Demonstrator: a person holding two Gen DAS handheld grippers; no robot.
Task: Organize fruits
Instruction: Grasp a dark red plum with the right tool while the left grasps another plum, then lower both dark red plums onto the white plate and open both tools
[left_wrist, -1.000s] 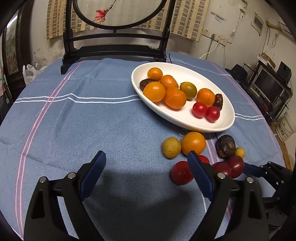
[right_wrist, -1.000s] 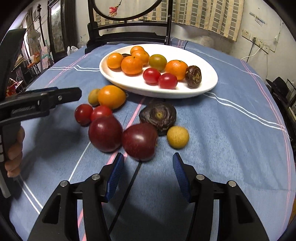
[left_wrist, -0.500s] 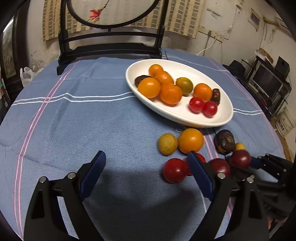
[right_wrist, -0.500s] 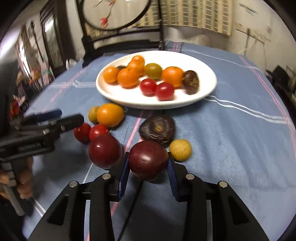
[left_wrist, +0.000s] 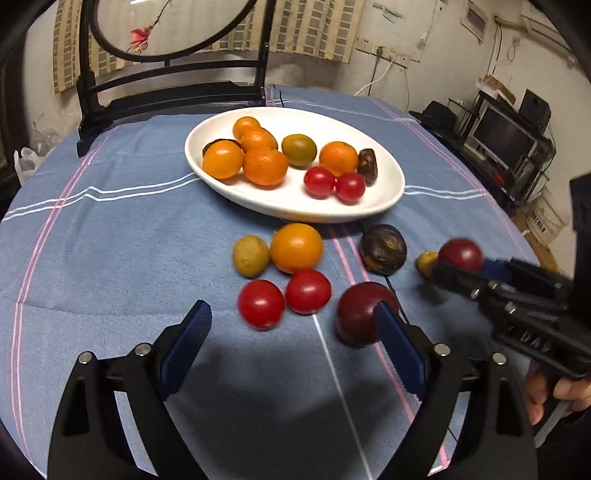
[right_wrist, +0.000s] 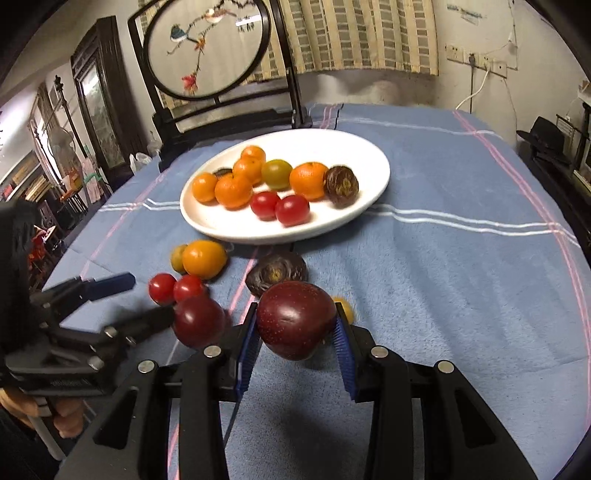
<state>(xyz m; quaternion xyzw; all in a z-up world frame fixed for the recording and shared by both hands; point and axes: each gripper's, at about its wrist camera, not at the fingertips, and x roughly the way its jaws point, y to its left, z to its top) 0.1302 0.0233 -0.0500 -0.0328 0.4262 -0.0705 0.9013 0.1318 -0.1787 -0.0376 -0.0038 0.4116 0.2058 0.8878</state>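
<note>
My right gripper (right_wrist: 295, 317) is shut on a dark red plum (right_wrist: 295, 325) and holds it just above the blue cloth; the left wrist view shows this plum (left_wrist: 461, 254) at the right. My left gripper (left_wrist: 292, 313) stands open over the cloth, with nothing between its fingers. Its right finger is next to a second plum (left_wrist: 356, 314). Two cherry tomatoes (left_wrist: 261, 303), an orange (left_wrist: 296, 248), a yellowish fruit (left_wrist: 250, 256), a dark wrinkled fruit (left_wrist: 383, 249) and a small yellow fruit (left_wrist: 426, 263) lie loose. The white oval plate (left_wrist: 384, 199) beyond them holds several oranges, tomatoes and dark fruits.
A dark wooden frame with an embroidered round panel (right_wrist: 207, 48) stands at the table's far edge. A shelf with a monitor (left_wrist: 506, 136) is off the right side. A person's hand (left_wrist: 546, 391) grips the right tool's handle.
The right gripper has shut on the plum and raised it off the cloth. The left gripper has shifted to the right, toward the tomatoes and the second plum, still open.
</note>
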